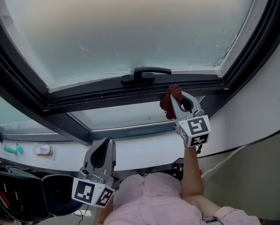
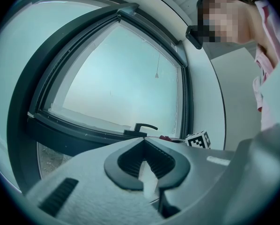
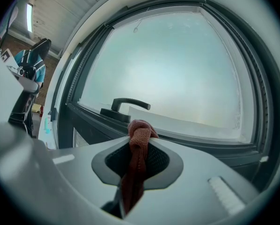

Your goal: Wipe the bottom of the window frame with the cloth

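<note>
The right gripper (image 1: 180, 100) pinches a red cloth (image 3: 136, 153) between its jaws. The cloth's bunched end pokes past the tips, close to the bottom rail of the window frame (image 1: 98, 95), just right of the handle (image 1: 147, 74). Whether cloth and rail touch is unclear. The left gripper (image 1: 104, 149) hangs nearer and left, jaws pressed together on nothing.

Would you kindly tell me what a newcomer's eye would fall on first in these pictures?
The large frosted window in its dark frame fills the top of the head view, with a black handle at the middle of its lower edge. Just right of the handle, the right gripper is shut on a reddish-brown cloth, held up close to the frame. The left gripper sits lower, shut and empty.
</note>
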